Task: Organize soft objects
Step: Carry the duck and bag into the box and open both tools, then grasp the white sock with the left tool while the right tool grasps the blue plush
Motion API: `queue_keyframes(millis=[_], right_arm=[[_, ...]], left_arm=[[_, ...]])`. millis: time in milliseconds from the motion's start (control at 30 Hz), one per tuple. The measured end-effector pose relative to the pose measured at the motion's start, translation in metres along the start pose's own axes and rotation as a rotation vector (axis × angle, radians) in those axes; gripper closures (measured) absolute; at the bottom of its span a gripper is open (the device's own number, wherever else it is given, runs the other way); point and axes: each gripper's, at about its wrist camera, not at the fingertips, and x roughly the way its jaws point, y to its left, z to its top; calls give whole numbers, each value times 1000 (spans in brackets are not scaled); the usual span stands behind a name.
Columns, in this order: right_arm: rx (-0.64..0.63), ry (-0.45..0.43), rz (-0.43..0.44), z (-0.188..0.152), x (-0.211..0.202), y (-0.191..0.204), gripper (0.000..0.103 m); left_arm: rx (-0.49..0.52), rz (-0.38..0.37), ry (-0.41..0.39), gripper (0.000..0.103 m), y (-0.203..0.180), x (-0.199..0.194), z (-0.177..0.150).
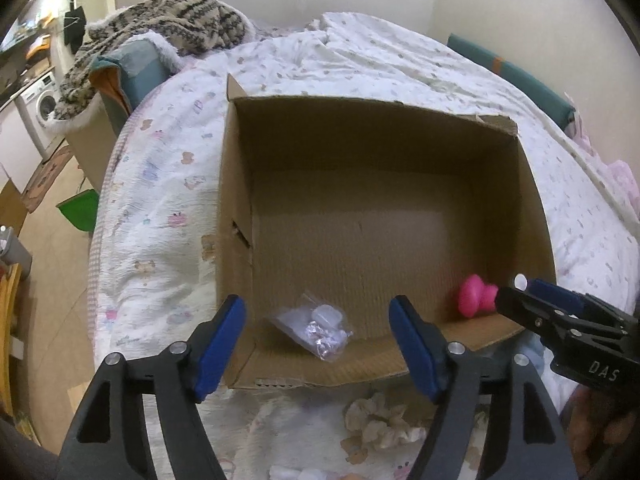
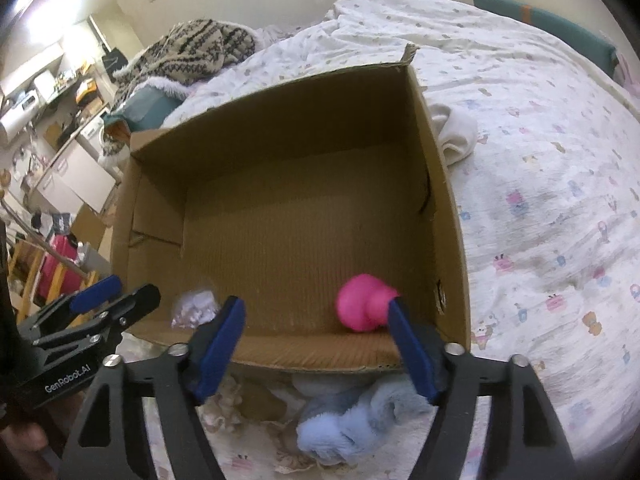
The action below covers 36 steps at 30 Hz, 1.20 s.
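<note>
**Both hand-held grippers open over the box**

Left hand-held gripper [image 1: 318, 344]: jaws wide, nothing betw. the blue pads. It hangs over the near wall of the cardboard box [image 1: 536, 216], angled down into it. Clear plastic bag [image 1: 316, 326] w/ small whitish bits lies on the box floor just below, near-left corner, not touched by either pad.

Right hand-held gripper [image 2: 316, 336]: jaws also wide, nothing gripped. Pink soft toy [image 2: 362, 306] sits on the box floor at the near wall, toward the near-right corner; right pad looks to be at the toy's edge, can't tell if touching. Gripper tilted down over the near wall, same as the left.

Box stands on the bed [image 2: 540, 184], open top, w/ both grippers side by side at its near edge. On the quilt just in front of the box: light blue fluffy item [image 2: 344, 420] and a cream crumpled item [image 1: 380, 420]. White folded cloth [image 2: 456, 136] lies on the bed beside the box's right wall.
</note>
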Motion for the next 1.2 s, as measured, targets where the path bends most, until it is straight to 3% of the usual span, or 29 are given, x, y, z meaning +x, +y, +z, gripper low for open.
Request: queue_keyframes(millis=[600,1200], right_arm=[[57,-17,15,-2,-14,-7,21],[90,-17,11,-32,-49,-9,21]], left_arm=[[-25,9,-14,31,11,-25,-5],[-96,37,-11,31,40,-64,-32]])
